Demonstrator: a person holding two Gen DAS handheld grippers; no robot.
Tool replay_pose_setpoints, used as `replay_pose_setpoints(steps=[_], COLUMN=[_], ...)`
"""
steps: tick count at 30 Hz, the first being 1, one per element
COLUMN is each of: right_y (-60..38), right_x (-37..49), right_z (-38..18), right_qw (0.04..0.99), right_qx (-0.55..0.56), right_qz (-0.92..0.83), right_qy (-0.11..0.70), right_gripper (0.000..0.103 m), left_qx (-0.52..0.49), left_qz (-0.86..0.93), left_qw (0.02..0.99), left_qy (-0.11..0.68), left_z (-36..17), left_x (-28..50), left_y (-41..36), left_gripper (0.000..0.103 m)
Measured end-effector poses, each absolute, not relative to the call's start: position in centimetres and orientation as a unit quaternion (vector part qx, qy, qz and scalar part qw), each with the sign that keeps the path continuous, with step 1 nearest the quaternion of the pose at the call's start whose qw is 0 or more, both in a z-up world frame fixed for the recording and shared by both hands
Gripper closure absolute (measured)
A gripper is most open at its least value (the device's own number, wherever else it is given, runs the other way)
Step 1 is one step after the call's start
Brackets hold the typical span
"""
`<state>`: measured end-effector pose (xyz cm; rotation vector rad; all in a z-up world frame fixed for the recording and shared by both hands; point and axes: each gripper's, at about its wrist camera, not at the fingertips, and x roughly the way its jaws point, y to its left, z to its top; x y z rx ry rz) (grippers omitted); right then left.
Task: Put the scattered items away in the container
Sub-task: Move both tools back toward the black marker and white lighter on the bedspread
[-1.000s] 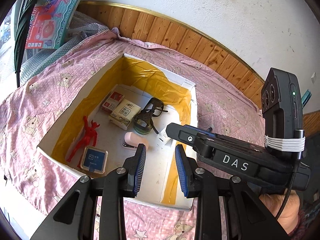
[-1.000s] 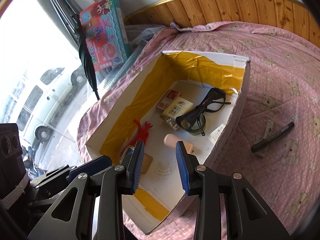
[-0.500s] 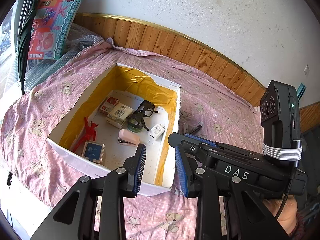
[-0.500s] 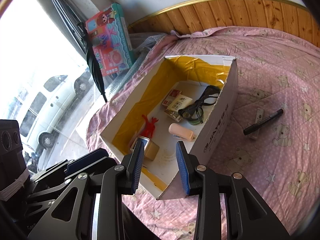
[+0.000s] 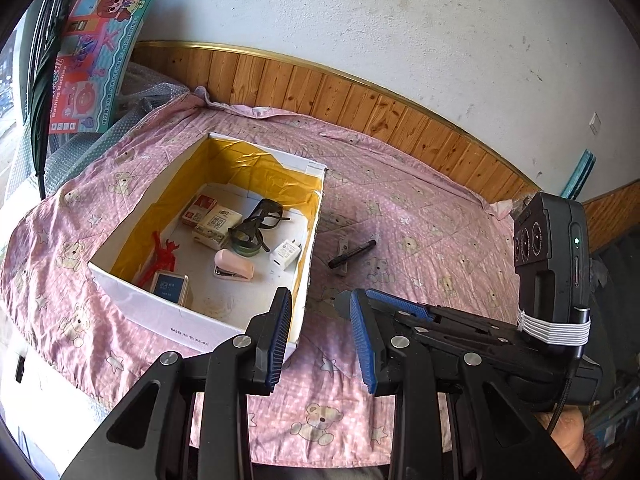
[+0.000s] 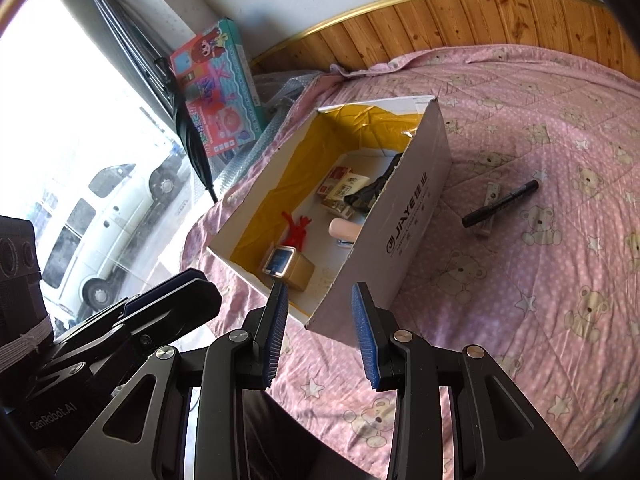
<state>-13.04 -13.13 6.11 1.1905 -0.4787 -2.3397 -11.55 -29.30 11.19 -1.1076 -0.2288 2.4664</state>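
Both tongs are pulling back from the box (image 5: pixel 192 320), which is now looking smaller. Left tongs (image 5: pixel 320 336) and right tongs (image 6: pixel 320 332) are hovering spread and empty. Only the left view is showing the white charger (image 5: pixel 285 254) inside; the black marker (image 6: pixel 500 203) is lying on the bed (image 6: pixel 540 280), beside the box.

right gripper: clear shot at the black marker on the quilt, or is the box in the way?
Probably yes. The black marker lies on open quilt to the right of the box, apart from its wall. The right gripper is open and empty, with nothing between.
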Motion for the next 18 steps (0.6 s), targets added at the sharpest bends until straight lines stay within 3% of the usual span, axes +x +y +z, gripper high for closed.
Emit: replay_pose_setpoints(steps=[18], right_y=[-7.3], right_x=[-9.5], right_z=[3.6], right_qw=[0.194], right_qx=[0.436], right_qz=[-0.849], right_qy=[-0.229], right_gripper=[0.067], left_qx=[-0.409], left_qz=[0.876], left_qw=[0.248], left_qy=[-0.051], left_z=[10.6], left_x=[-9.7], left_y=[-24.8], left_gripper=[0.071])
